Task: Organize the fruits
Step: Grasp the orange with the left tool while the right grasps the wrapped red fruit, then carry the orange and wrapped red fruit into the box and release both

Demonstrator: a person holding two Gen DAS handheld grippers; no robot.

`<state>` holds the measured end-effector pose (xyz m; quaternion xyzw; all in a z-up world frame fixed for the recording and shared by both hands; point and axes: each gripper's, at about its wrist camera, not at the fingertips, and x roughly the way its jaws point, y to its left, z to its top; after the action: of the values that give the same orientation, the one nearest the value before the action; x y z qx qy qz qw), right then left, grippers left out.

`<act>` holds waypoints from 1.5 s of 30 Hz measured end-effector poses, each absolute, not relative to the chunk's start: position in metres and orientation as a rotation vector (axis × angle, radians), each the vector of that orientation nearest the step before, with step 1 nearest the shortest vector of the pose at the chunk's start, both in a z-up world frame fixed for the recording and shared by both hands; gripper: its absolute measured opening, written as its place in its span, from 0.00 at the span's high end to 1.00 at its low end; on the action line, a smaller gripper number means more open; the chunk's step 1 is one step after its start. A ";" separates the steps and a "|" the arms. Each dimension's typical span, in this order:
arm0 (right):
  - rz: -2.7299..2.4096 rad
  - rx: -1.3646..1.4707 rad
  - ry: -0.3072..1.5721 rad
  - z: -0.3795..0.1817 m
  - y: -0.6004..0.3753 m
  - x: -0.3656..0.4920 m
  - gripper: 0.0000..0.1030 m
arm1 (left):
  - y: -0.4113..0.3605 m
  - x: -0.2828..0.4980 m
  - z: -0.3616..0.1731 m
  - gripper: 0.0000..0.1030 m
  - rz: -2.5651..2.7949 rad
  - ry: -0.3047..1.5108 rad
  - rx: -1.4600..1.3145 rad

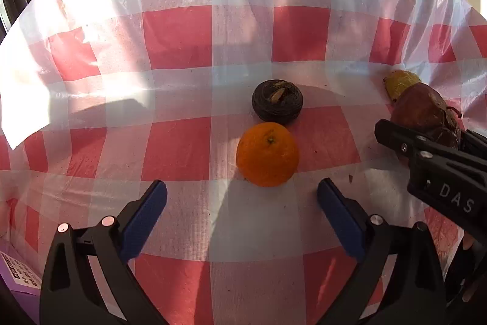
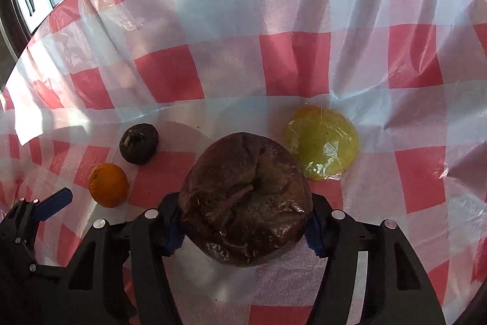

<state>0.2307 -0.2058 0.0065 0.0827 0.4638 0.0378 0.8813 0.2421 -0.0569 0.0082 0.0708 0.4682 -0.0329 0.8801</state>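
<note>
An orange (image 1: 267, 154) lies on the red-and-white checked tablecloth (image 1: 182, 142), just ahead of my open left gripper (image 1: 242, 197). A small dark shrivelled fruit (image 1: 277, 101) sits right behind the orange. My right gripper (image 2: 245, 221) is shut on a large brown wrinkled fruit (image 2: 246, 198); it also shows in the left wrist view (image 1: 426, 114) at the right. A yellow fruit wrapped in plastic film (image 2: 322, 146) lies just beyond it on the cloth. The orange (image 2: 108, 185) and the dark fruit (image 2: 139, 143) show at the left of the right wrist view.
The tablecloth (image 2: 274, 66) rises in a wrinkled fold behind the fruits. A purple box with a label (image 1: 18, 273) sits at the lower left edge. The left gripper's blue pad (image 2: 53, 203) shows at the left of the right wrist view.
</note>
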 end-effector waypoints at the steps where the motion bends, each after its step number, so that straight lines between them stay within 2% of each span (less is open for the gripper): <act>1: 0.066 0.200 0.964 0.007 -0.213 0.222 0.41 | -0.059 0.249 0.007 0.03 -0.068 0.972 0.152; 3: 0.031 0.211 0.968 0.008 -0.224 0.205 0.41 | -0.060 0.259 0.009 0.16 -0.111 0.957 0.101; 5: 0.013 0.204 0.964 0.008 -0.228 0.189 0.41 | -0.062 0.263 0.013 0.43 -0.121 0.932 0.096; 6: 0.006 0.194 0.960 0.008 -0.227 0.180 0.41 | -0.065 0.263 0.015 0.50 -0.137 0.926 0.109; 7: -0.002 0.179 0.955 0.008 -0.225 0.175 0.41 | -0.068 0.262 0.016 0.61 -0.154 0.924 0.119; 8: -0.010 0.154 0.949 0.008 -0.221 0.171 0.41 | -0.071 0.259 0.018 0.64 -0.158 0.927 0.126; 13: -0.033 0.086 0.941 0.002 -0.213 0.158 0.40 | -0.067 0.224 0.029 0.66 -0.167 0.943 0.096; 26: -0.049 0.051 0.943 0.004 -0.211 0.157 0.41 | -0.036 0.063 0.047 0.66 -0.378 1.089 0.009; 30: -0.088 0.112 0.993 0.009 -0.208 0.151 0.41 | -0.034 0.022 0.053 0.66 -0.462 1.117 0.037; 35: -0.102 0.241 1.013 0.024 -0.190 0.095 0.42 | -0.004 -0.013 0.078 0.66 -0.463 1.047 0.084; 41: -0.065 0.265 1.080 0.035 -0.151 -0.004 0.42 | 0.043 -0.020 0.125 0.66 -0.460 0.908 0.102; 45: -0.039 0.274 1.122 0.041 -0.125 -0.056 0.42 | 0.066 -0.034 0.138 0.66 -0.480 0.889 0.087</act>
<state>-0.0558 -0.1253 0.0410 0.1294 0.5304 -0.0183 0.8376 -0.0335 0.0657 0.1381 0.0418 0.4257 -0.2299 0.8742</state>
